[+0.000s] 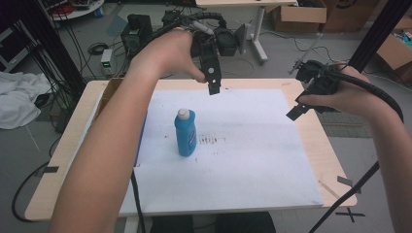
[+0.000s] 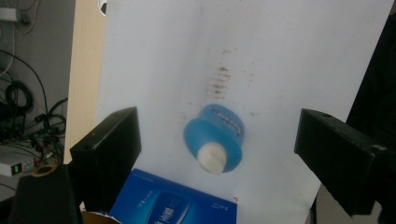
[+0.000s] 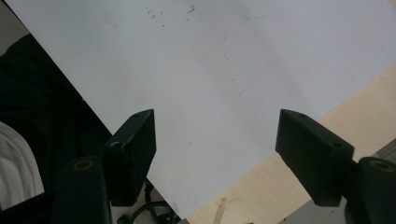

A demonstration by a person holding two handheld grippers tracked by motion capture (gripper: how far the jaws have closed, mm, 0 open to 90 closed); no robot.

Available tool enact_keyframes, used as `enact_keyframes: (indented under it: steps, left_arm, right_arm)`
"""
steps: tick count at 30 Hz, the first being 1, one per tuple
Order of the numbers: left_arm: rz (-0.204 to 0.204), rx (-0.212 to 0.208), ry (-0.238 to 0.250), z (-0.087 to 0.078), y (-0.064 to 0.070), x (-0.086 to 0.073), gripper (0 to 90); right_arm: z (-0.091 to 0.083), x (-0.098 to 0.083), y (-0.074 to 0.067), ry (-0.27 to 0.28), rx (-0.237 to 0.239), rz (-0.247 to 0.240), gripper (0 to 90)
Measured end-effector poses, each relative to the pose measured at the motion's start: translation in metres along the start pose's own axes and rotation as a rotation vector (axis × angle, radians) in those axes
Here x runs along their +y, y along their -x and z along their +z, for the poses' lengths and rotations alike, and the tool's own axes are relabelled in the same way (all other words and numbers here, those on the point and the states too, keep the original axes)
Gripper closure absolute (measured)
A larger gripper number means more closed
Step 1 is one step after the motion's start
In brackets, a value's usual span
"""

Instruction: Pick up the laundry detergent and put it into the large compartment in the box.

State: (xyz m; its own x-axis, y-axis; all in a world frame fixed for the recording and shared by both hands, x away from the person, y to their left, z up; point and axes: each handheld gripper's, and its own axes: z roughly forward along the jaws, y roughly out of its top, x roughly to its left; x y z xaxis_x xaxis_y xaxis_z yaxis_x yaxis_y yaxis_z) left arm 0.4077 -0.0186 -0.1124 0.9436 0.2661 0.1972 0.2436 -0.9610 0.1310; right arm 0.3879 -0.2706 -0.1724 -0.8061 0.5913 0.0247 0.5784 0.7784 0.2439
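Observation:
A blue bottle (image 1: 185, 133) with a white cap stands upright on the white sheet (image 1: 252, 160), left of the middle. My left gripper (image 1: 213, 83) hangs open over the sheet's far side, above and beyond the bottle, holding nothing. The left gripper view looks down on the bottle (image 2: 215, 140) and its white cap, which lies well below the gap between my open left gripper (image 2: 217, 119) jaws. My right gripper (image 1: 297, 110) is held open above the sheet's right edge, empty. In the right gripper view my right gripper (image 3: 215, 121) stands wide over bare sheet (image 3: 210, 60).
A blue printed box (image 2: 177, 203) lies beside the bottle at the sheet's left edge, mostly hidden under the left forearm in the high view. Dark smudges (image 1: 211, 141) mark the sheet right of the bottle. The wooden table (image 1: 73, 145) is ringed by cables, equipment and cardboard boxes (image 1: 299, 17).

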Motion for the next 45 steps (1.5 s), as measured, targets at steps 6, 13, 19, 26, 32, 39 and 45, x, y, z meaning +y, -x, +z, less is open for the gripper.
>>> enact_keyframes:
  steps: [6, 13, 19, 26, 32, 39, 45]
  left_arm:
    - [-0.071, 0.018, -0.017, 0.004, -0.004, -0.007, 15.3]
    - [-0.171, 0.034, -0.03, 0.009, -0.01, -0.019, 15.8]
    - [-0.286, 0.065, -0.053, 0.021, -0.014, -0.034, 16.2]
    - [-0.379, 0.062, -0.067, 0.03, -0.017, -0.042, 16.3]
    - [-0.451, 0.066, -0.08, 0.038, -0.019, -0.046, 16.5]
    - [-0.485, 0.061, -0.098, 0.047, -0.019, -0.047, 16.9]
    - [-0.525, 0.061, -0.107, 0.058, -0.017, -0.048, 18.8]
  right_arm:
    - [0.002, 0.001, 0.001, 0.006, 0.002, -0.013, 28.9]
    - [0.006, 0.001, 0.001, 0.003, 0.008, -0.019, 28.9]
    - [0.007, 0.002, -0.001, 0.001, 0.006, -0.02, 28.7]
    - [0.008, 0.004, -0.002, 0.003, 0.004, -0.03, 28.7]
    - [0.009, 0.005, -0.001, 0.003, 0.006, -0.032, 28.7]
    - [0.01, 0.004, -0.001, 0.004, 0.007, -0.035, 28.7]
    - [0.011, 0.004, -0.003, 0.008, 0.011, -0.042, 28.7]
